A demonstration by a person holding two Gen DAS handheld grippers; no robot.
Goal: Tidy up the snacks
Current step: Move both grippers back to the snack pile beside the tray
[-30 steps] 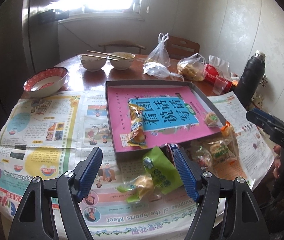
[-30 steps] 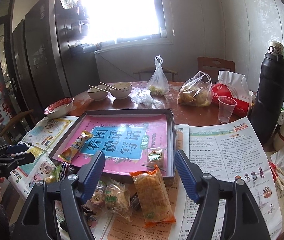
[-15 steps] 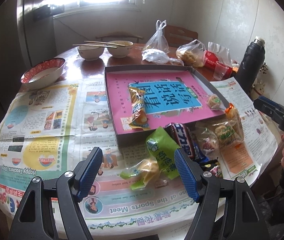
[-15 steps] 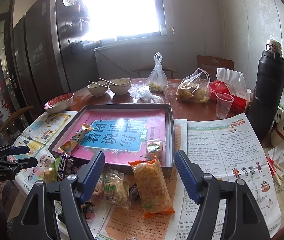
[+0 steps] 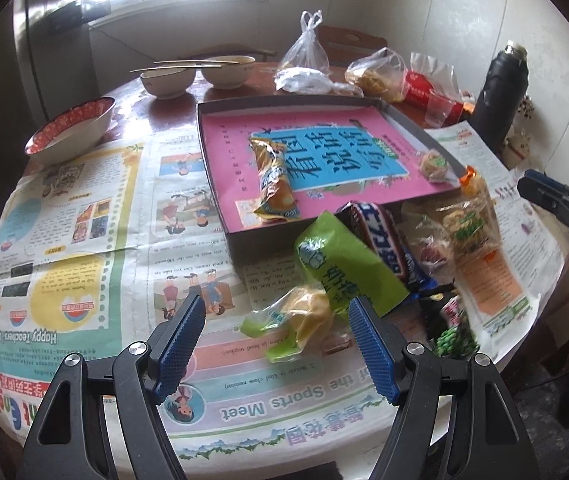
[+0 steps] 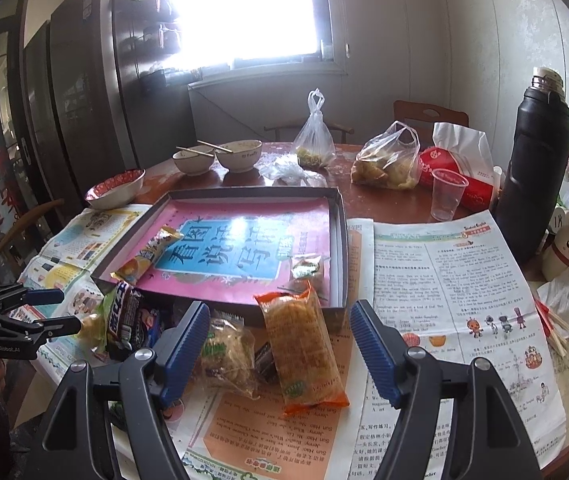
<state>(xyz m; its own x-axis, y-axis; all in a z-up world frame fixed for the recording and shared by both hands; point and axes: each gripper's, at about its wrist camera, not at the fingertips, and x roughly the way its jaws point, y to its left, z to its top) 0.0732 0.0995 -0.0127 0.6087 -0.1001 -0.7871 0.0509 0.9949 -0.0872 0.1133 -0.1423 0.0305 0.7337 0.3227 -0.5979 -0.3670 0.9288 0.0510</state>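
Left gripper [image 5: 276, 350] fingers spread, nothing between the pads, pitched steeply down over a yellow-and-green snack pack [image 5: 298, 320] near the desk's near edge. Right gripper [image 6: 280, 348] fingers spread too, gripping nothing, tilted down over an orange snack pack [image 6: 302, 350] lying just outside the tray's near wall.

Loose pile between tray and near desk edge: green pouch [image 5: 344, 264], dark chocolate-bar wrapper [image 5: 384, 236], clear pack of biscuits [image 6: 226, 354], plus a few smaller wrappers, exact count unclear.

One shallow grey tray [image 6: 340, 236], pink-and-blue sheet lining the floor. Two snacks inside: long yellow pack [image 5: 272, 182] by the left wall, small round cake [image 5: 434, 164] by the right wall. Most of tray floor bare.

Newspaper [image 5: 84, 220] covering the near half of the desk [image 6: 384, 200]; left stretch bare.

Far desk edge: three bowls [image 5: 72, 126], two plastic bags [image 6: 314, 136], one plastic cup [image 6: 446, 194], one black flask [image 6: 536, 160] at the right edge.
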